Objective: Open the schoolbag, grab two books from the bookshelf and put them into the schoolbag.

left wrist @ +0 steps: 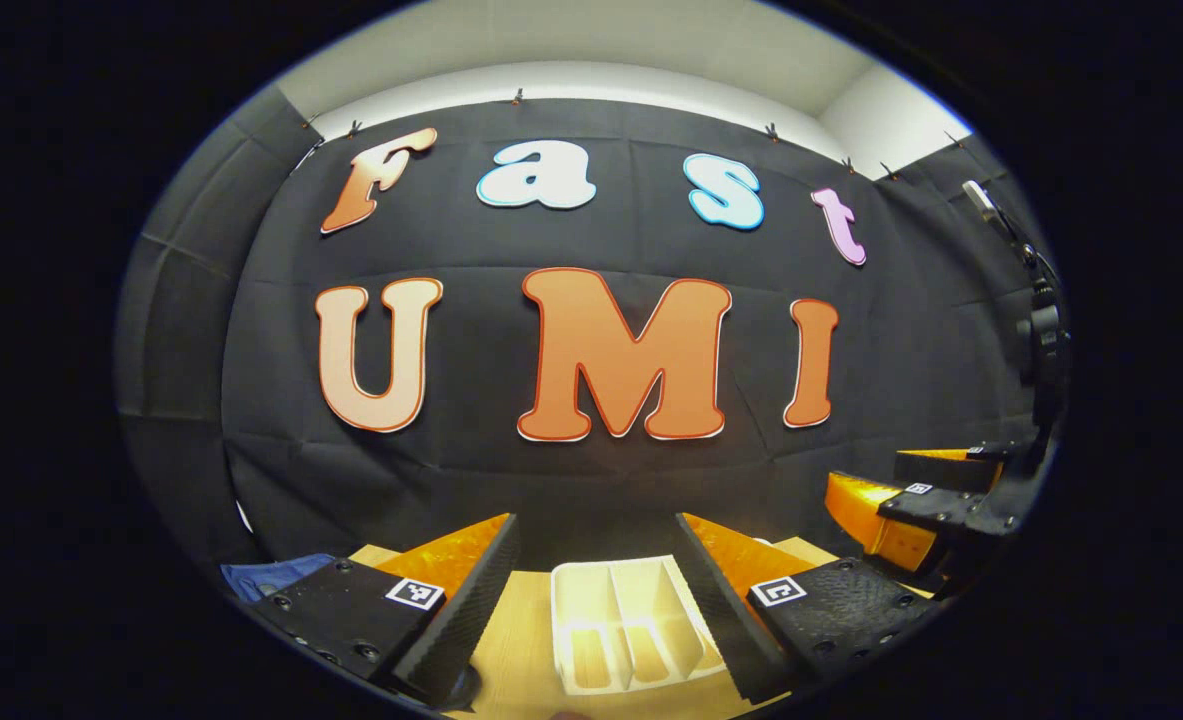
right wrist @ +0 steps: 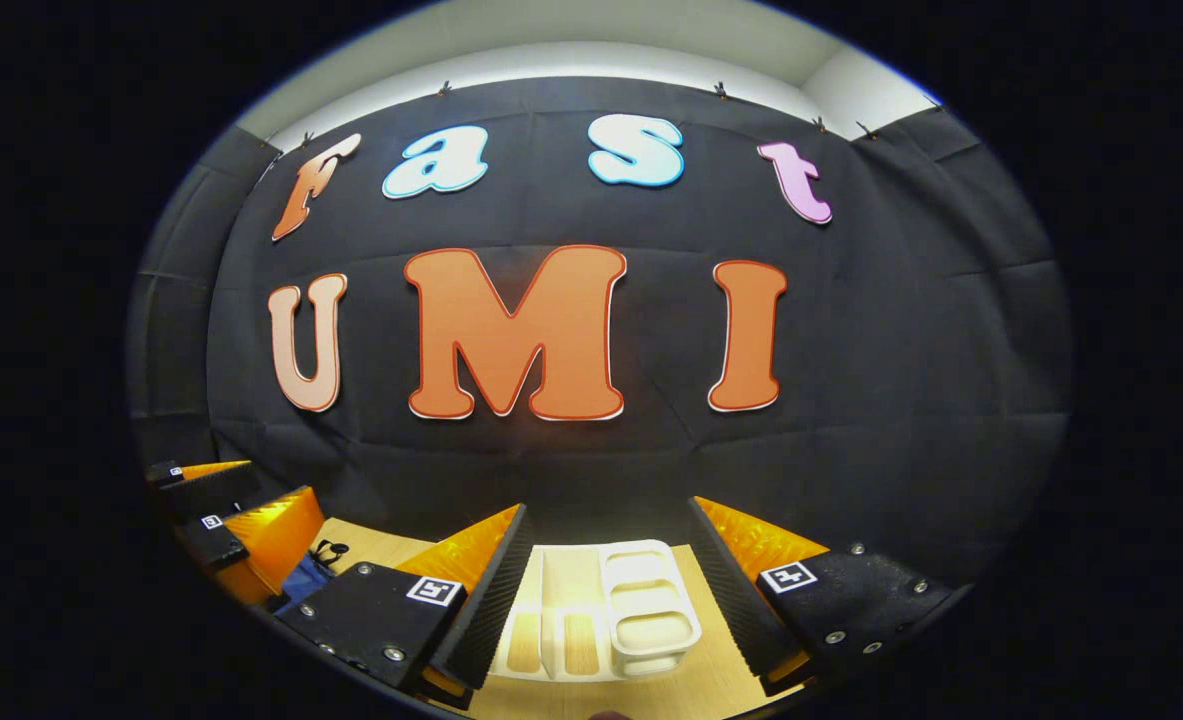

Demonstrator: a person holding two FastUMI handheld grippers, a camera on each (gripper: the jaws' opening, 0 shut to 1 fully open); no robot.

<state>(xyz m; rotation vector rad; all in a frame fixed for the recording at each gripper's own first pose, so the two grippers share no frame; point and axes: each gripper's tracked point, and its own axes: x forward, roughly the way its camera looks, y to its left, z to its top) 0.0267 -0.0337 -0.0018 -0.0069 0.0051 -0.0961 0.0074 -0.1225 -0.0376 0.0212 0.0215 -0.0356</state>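
Wooden tabletop beneath both my tools; white bookshelf ahead between my left hand-held gripper fingers, schoolbag blue at its left; right hand-held gripper, like the left, spread wide, holding nothing.

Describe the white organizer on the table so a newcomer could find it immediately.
Start at the black cloth wall, then drop to the wooden table below it. The white organizer sits mid-table, framed between the open fingers of the right gripper. Its slotted compartments set it apart from the blue fabric at the table's left.
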